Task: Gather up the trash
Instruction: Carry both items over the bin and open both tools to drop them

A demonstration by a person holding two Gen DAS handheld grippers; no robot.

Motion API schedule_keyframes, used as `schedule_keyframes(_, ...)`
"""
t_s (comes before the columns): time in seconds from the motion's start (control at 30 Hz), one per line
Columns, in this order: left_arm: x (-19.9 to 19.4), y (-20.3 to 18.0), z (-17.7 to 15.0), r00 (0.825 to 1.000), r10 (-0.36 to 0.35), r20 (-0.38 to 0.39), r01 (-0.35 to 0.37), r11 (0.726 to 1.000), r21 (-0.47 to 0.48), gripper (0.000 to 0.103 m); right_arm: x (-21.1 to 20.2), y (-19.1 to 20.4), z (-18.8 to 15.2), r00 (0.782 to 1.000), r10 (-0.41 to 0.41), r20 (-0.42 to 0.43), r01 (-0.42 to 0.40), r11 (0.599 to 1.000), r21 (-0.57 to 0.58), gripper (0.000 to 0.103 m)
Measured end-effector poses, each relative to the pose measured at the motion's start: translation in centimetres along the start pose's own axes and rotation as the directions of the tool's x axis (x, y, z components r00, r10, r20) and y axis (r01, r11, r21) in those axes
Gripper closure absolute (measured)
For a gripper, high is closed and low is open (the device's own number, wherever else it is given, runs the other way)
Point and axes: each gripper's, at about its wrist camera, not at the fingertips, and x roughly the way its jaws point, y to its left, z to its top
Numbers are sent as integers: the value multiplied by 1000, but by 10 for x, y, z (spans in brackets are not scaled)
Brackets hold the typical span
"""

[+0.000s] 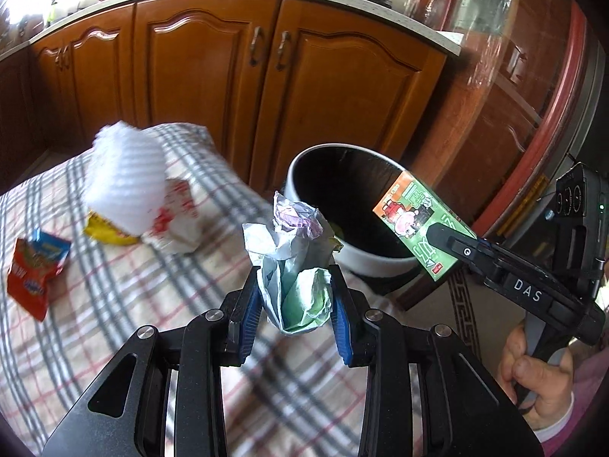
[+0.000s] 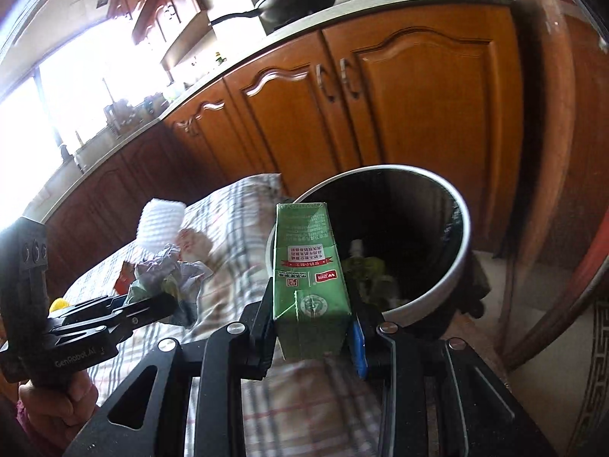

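Right wrist view: right tongs (image 2: 316, 327) clench the upright green carton (image 2: 308, 266), bin (image 2: 453, 266) at two o'clock, nearer than left tongs (image 1: 295, 297) gripping crumpled paper (image 1: 293, 262).

A plaid-clothed table (image 1: 114, 342) carries a red snack bag (image 1: 34, 274), a yellow wrapper (image 1: 106, 232), white foam (image 1: 121, 186) and a white paper bag (image 1: 179, 221).

Black grippers (image 1: 297, 301) with blue-padded fingers (image 1: 245, 320), silver screws, pink sleeve (image 1: 578, 392).
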Motion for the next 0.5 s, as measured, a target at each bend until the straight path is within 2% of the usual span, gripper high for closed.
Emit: schedule_keyframes(0.5, 43, -39, 44, 999, -37, -18, 38, 998, 56, 72, 4, -34, 23, 998, -64, 17, 64, 998, 24, 71)
